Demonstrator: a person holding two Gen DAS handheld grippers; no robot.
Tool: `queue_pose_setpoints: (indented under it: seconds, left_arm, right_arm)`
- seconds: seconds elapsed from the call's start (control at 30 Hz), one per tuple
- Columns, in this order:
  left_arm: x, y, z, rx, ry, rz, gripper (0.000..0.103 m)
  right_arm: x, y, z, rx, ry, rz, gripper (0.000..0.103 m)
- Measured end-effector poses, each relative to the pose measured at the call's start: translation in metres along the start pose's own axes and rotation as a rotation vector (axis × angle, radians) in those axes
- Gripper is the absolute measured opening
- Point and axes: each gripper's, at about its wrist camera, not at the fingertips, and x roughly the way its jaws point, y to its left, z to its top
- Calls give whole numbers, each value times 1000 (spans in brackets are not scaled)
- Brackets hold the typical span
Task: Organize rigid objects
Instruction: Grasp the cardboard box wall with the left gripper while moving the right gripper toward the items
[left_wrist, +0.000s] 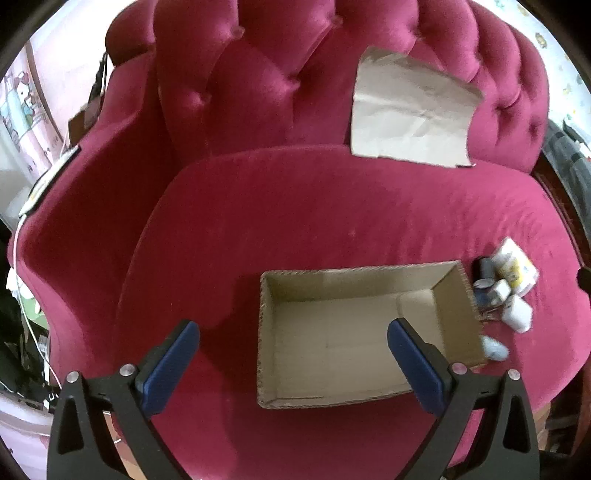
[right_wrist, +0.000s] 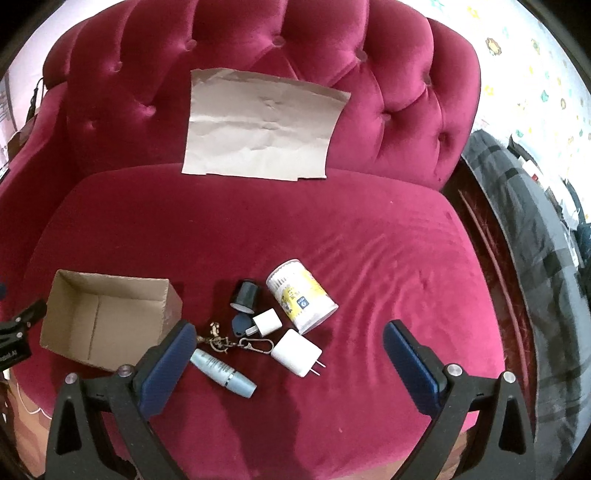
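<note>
A crimson tufted velvet armchair (right_wrist: 280, 229) fills both views, a creased brown sheet of paper (right_wrist: 262, 129) propped against its back. On the seat an open cardboard box (right_wrist: 107, 321) lies left; just right of it cluster a white-and-yellow canister (right_wrist: 303, 295) on its side, a large white charger (right_wrist: 295, 350), a small white charger (right_wrist: 267, 322), a pale-blue tube (right_wrist: 223, 373), a dark cap (right_wrist: 245, 293) and a keyring (right_wrist: 236, 338). Left tongs (left_wrist: 293, 363) gape above the box; right tongs (right_wrist: 288, 363) gape over the cluster, holding nothing
</note>
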Motion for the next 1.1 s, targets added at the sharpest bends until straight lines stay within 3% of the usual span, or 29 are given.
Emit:
queue_pose_setpoints:
  seconds: [0.83, 1.03, 1.1]
  left_arm:
    - [96, 47, -30, -32, 102, 38, 102]
    - [105, 48, -34, -34, 116, 5, 83]
    - [105, 47, -34, -28, 107, -14, 69]
  right_arm:
    - [70, 3, -24, -14, 68, 23, 103]
    - [77, 2, -25, 2, 80, 29, 103]
    - [78, 2, -25, -1, 79, 26, 103]
